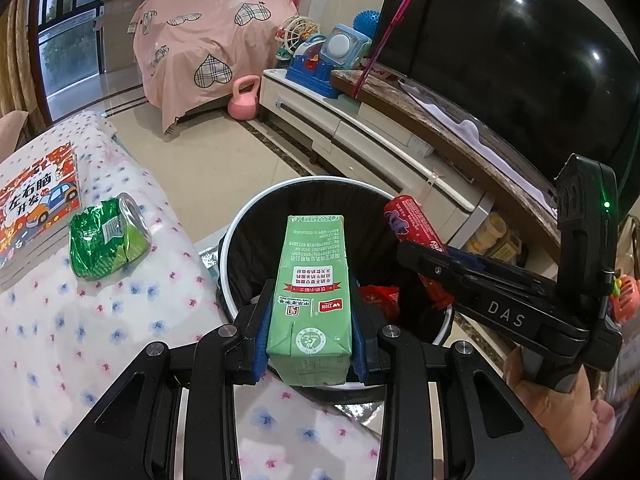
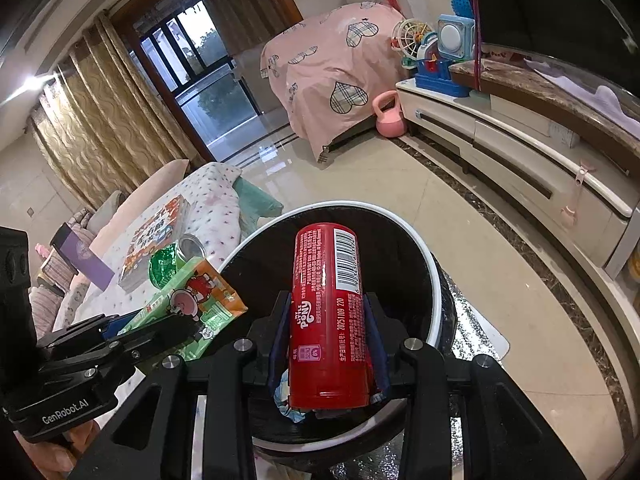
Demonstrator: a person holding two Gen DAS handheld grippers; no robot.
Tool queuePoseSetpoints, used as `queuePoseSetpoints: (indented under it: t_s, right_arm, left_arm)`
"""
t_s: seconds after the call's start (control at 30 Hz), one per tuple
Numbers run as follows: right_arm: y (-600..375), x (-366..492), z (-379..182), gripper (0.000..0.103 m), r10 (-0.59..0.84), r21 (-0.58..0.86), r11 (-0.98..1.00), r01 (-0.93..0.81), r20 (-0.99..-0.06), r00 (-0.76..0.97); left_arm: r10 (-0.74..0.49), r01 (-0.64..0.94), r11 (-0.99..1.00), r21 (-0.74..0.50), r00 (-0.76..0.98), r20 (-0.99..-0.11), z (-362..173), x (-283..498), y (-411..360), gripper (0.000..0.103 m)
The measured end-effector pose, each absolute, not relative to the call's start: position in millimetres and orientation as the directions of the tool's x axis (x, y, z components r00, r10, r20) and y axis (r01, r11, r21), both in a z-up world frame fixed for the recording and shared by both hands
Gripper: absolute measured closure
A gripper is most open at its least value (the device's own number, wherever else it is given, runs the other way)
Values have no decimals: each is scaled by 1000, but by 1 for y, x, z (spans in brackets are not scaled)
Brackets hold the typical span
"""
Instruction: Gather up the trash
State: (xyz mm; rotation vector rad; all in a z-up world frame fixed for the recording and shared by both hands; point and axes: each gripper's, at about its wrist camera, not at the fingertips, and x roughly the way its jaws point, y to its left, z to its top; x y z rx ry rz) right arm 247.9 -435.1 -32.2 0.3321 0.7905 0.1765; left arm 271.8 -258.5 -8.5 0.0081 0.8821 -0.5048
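My left gripper [image 1: 310, 340] is shut on a green drink carton [image 1: 314, 284] and holds it over the white-rimmed bin with a black liner [image 1: 244, 220]. My right gripper [image 2: 330, 344] is shut on a red snack tube [image 2: 328, 312], also over the bin [image 2: 434, 280]. In the left wrist view the right gripper [image 1: 436, 264] and its red tube [image 1: 408, 220] hang over the bin's right side. In the right wrist view the left gripper [image 2: 132, 332] and carton [image 2: 196, 300] show at the left. A crushed green can [image 1: 108, 236] lies on the flowered cloth [image 1: 100, 320]. Red wrappers [image 1: 380, 300] lie inside the bin.
A children's book [image 1: 36, 208] lies by the can on the cloth-covered table. A white TV cabinet [image 1: 360, 128] with toys [image 1: 320, 52] and a TV [image 1: 500, 40] runs along the right. A pink kettlebell [image 1: 244, 100] and pink-covered furniture [image 1: 200, 40] stand on the tiled floor beyond.
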Motion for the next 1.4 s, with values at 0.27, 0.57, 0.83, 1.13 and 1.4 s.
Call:
queuePoseSetpoints:
  t_s: [0.27,0.57,0.83,1.13,1.4]
  right_arm:
    - [-436,250,-33,68,272,350,936,-27,-674,686]
    - [-436,254,-34,67,259,335,942,-21,-689,677]
    - [-437,246,-26,56,248,331,944,-14,-679,690]
    - [-424,204,0,12,298,394,917,-57,-584,755]
    - [-391,149,11,2,299,399,913,-85,-512,805]
  left_arm:
    - [-417,423,885,-197,528,-740,-9,274,-258,73]
    - [-422,423,882,-210,508,-751,-12,278,-257,73]
    - [-401,379,901,-209,546,-736,-4,271,-241,45]
    - [-396,339,913,-228,598,-697,8,234,-204,30]
    - [-363,267,932,-247,650,-668,4,173,-147,25]
